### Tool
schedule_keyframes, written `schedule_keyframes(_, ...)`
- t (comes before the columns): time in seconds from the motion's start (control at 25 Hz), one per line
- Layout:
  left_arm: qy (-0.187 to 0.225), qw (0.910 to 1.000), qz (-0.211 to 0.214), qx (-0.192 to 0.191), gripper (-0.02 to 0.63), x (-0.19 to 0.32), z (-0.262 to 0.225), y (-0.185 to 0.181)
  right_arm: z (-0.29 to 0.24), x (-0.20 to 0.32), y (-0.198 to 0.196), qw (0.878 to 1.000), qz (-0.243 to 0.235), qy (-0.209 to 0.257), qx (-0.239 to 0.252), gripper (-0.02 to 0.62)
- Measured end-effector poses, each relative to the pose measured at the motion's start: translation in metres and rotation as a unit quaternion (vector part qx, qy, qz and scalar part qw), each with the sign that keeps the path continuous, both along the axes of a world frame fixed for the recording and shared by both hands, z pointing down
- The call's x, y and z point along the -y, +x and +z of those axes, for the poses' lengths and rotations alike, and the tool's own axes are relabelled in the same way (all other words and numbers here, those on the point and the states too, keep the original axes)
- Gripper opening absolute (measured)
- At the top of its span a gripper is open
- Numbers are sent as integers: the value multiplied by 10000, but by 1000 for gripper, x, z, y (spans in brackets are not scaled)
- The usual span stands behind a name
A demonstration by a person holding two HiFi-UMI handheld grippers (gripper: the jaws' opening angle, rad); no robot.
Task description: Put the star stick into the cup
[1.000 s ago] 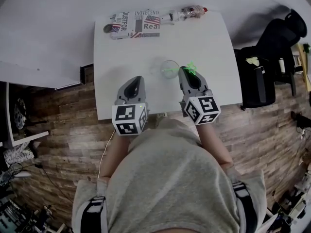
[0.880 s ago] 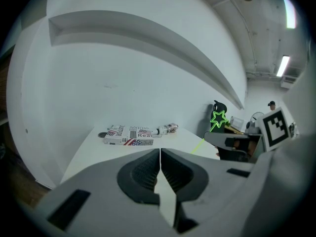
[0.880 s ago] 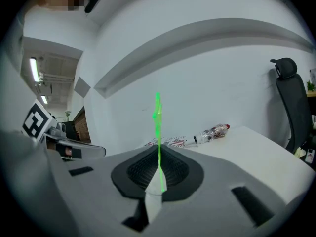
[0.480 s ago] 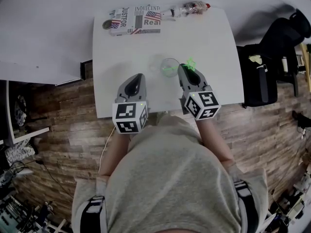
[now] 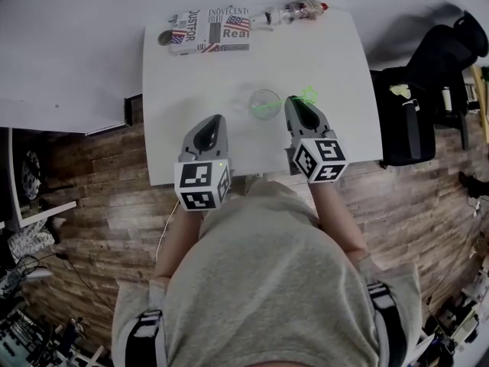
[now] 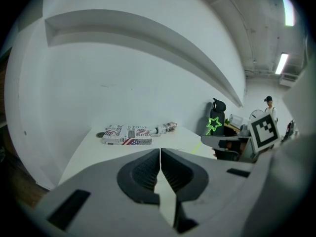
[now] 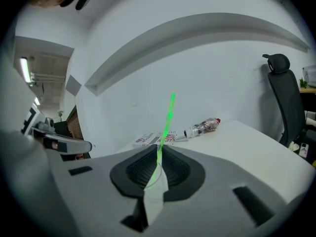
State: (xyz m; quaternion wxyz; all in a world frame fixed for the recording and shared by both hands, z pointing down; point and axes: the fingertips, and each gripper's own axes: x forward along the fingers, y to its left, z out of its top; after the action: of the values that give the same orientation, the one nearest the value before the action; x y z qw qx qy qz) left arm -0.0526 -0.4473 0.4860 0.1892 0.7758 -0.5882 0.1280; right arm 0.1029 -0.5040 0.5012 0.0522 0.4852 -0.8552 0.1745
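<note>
A clear cup (image 5: 265, 104) stands on the white table (image 5: 336, 60). The green star stick (image 5: 308, 95) leans out of it to the right, its lower end inside the cup. My right gripper (image 5: 296, 104) is just right of the cup. In the right gripper view the stick (image 7: 169, 112) rises between that gripper's (image 7: 160, 151) jaws, which are opening while their tips still touch it. My left gripper (image 5: 212, 126) hovers left of the cup, shut and empty (image 6: 160, 154). The left gripper view shows the star (image 6: 214, 124) at the right.
A flag-printed box (image 5: 210, 30), a small round lid (image 5: 164, 38) and a lying plastic bottle (image 5: 298, 11) are at the table's far edge. A black chair (image 5: 428, 90) stands right of the table. Wooden floor lies below the near edge.
My right gripper has shifted a little to the right, and the star has moved with it, away from the cup's rim. The left gripper has stayed where it was.
</note>
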Motion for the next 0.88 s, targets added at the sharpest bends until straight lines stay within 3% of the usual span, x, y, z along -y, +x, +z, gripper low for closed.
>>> schedule_keyframes(0.4,11,9999,-109,14,9,-13,0,-5,9,-3,11,9999,137,-59,-35,41)
schedule_keyframes(0.88,77,9998,-170,3,9,-38,-9,-13,14,-23,19,9995,241,-220,-10,132)
